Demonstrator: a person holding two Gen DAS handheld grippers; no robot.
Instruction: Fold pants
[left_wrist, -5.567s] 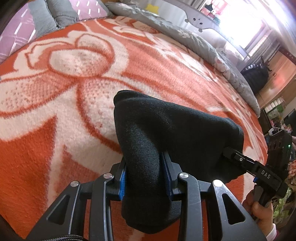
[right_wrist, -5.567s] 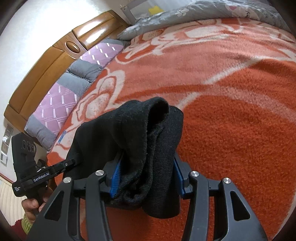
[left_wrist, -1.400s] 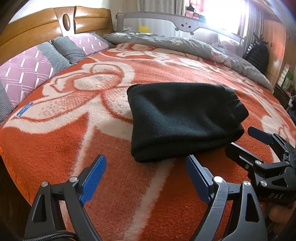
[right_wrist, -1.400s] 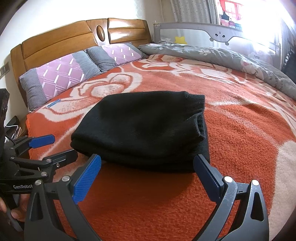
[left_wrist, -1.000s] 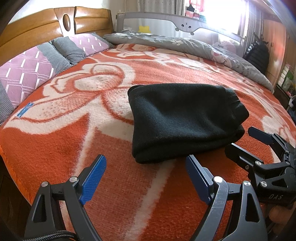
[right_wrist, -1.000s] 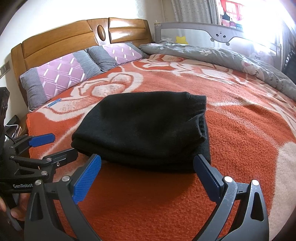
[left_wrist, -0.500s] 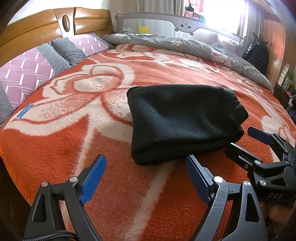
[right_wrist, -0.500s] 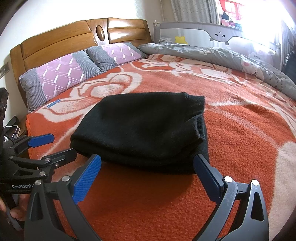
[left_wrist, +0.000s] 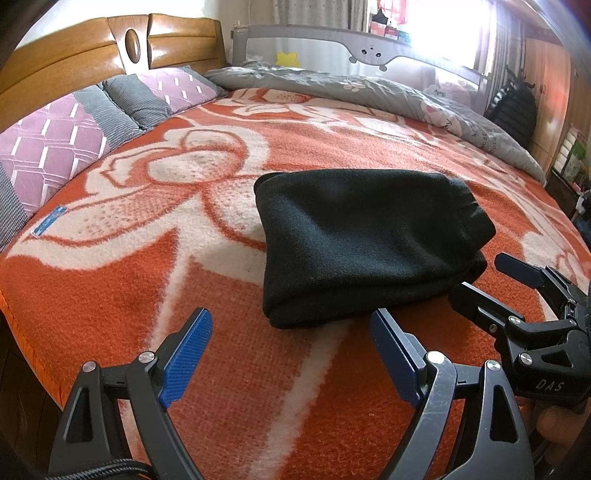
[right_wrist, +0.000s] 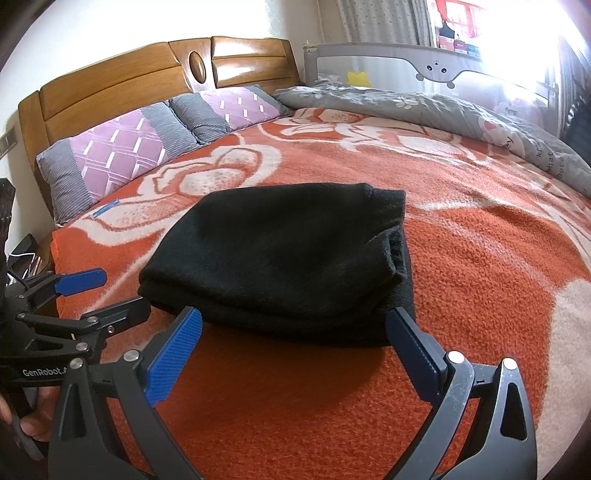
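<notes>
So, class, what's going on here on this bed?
A person holds a set of tongs in each hand, folding pants. The black pants lie in a folded bundle on the orange blanket. The left tongs and right tongs are both open, just short of the bundle's near edge and gripping nothing. The fold looks finished.

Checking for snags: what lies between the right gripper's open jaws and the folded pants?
Only bare orange blanket, seen in the right wrist view; the right gripper sits just short of the black pants.
</notes>
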